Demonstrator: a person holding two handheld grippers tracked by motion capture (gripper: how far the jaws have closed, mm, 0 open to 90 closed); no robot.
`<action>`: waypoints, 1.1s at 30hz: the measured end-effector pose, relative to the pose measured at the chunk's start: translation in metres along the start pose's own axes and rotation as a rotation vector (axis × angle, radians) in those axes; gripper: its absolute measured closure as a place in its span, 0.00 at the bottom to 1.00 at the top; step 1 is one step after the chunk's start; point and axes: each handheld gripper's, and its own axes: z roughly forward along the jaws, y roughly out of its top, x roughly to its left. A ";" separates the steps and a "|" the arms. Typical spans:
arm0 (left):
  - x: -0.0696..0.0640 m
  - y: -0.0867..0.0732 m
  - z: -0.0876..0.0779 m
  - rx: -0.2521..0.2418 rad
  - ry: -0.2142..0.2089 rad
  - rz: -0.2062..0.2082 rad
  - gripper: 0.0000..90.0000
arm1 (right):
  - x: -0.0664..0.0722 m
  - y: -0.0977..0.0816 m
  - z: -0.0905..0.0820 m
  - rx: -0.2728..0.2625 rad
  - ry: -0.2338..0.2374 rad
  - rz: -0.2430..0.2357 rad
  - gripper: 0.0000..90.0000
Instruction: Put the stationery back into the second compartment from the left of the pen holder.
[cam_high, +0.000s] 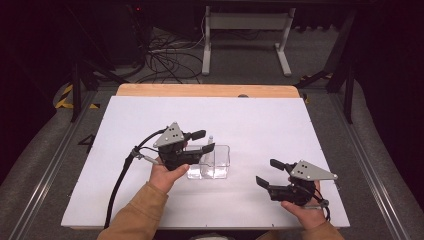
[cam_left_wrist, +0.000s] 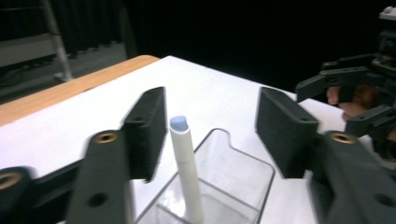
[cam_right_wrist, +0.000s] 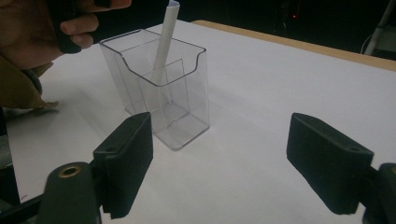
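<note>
**Standing a white pen in the clear holder**

Leaning inside the clear plastic holder (cam_high: 215, 161), a white pen (cam_left_wrist: 186, 168) rests with its lower end down in the holder and its pale blue cap end sticking up above the rim. Seen from the right gripper view, the holder (cam_right_wrist: 161, 88) is a box with an inner divider and a scooped front wall, and the pen (cam_right_wrist: 164, 44) slants up out of its rear compartment.

Around the top of that pen, the left gripper (cam_high: 202, 141) hovers just above the holder. Its jaws are spread, one on each side of the pen; the pen stands close to one pad without being pressed by either. No earlier picture is at hand, so only this stance is told. In the left gripper view (cam_left_wrist: 212, 128) the gap between the pads is wide, and the pen's cap sits nearer the left pad.

Well away from the holder, toward the near right part of the white table (cam_high: 260, 120), the right gripper (cam_high: 270, 172) is held in the person's hand with its jaws spread and nothing between them; it points toward the holder.
</note>
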 end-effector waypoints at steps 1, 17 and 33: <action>0.000 0.001 -0.003 0.000 0.001 -0.006 0.39 | 0.000 0.000 0.000 0.000 0.000 0.000 0.26; -0.004 0.012 -0.043 0.019 0.100 0.062 0.18 | 0.000 0.001 -0.001 -0.013 -0.008 0.001 0.26; 0.002 -0.009 -0.091 0.035 0.173 0.055 0.17 | -0.002 0.001 0.001 -0.020 0.036 -0.003 0.24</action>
